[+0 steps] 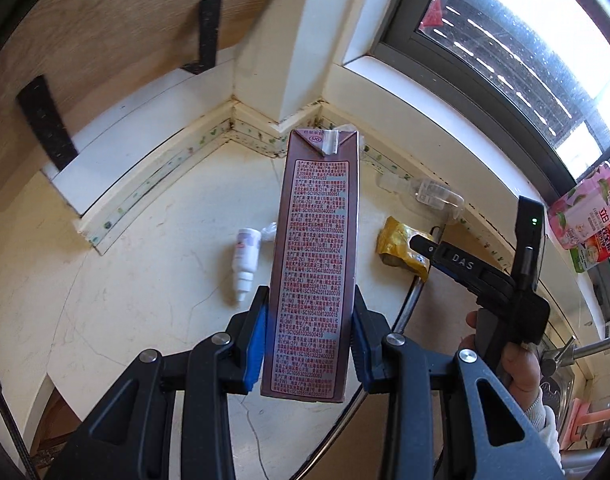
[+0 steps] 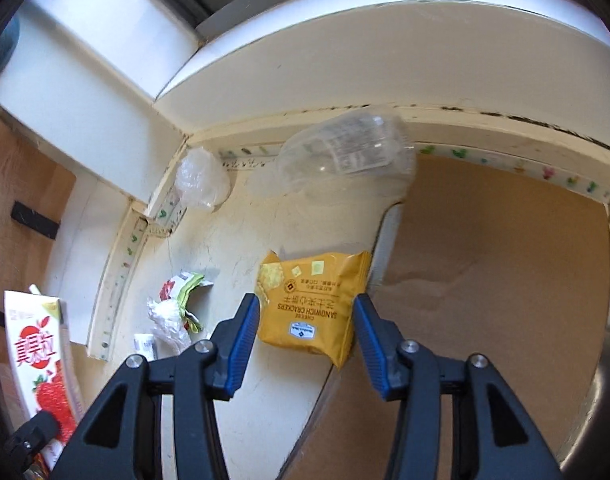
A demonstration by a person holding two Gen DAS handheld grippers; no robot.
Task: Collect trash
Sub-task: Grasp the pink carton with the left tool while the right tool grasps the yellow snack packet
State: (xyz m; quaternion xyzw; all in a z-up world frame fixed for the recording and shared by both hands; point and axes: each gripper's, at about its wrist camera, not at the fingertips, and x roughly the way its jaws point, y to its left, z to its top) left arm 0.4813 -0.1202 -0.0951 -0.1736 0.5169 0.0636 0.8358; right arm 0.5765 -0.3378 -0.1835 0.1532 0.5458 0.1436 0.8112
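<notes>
The left gripper [image 1: 309, 320] held one tall brown drink carton [image 1: 313, 256] clamped between its two blue pads, the carton lifted clear of the cream countertop [image 1: 145, 280] and its printed side facing the lens. The right gripper [image 2: 305, 344] stood about half open and held nothing; its two blue fingers [image 2: 243, 344] framed one yellow packet of sandwich crackers [image 2: 309, 304] that lay on the counter at the metal rim of a sink [image 2: 385, 240], and the pads did not press on it. In the left view that same right gripper's black finger [image 1: 445, 254] hung just over the yellow packet, with part of a person's hand [image 1: 513, 364] on the handle.

Counted on the counter from near to far: one small white dropper bottle [image 1: 245, 258] lying on its side, one crumpled green-and-red wrapper [image 2: 185, 292] with a wad of clear film [image 2: 167, 316] beside it, one ball of clear plastic [image 2: 203, 180] in the corner, and one empty clear plastic bottle [image 2: 349, 152] lying along the back wall. One red-and-white juice carton [image 2: 41, 352] showed at the right view's left edge. Two more cartons [image 1: 589, 216] stood on the window sill.
</notes>
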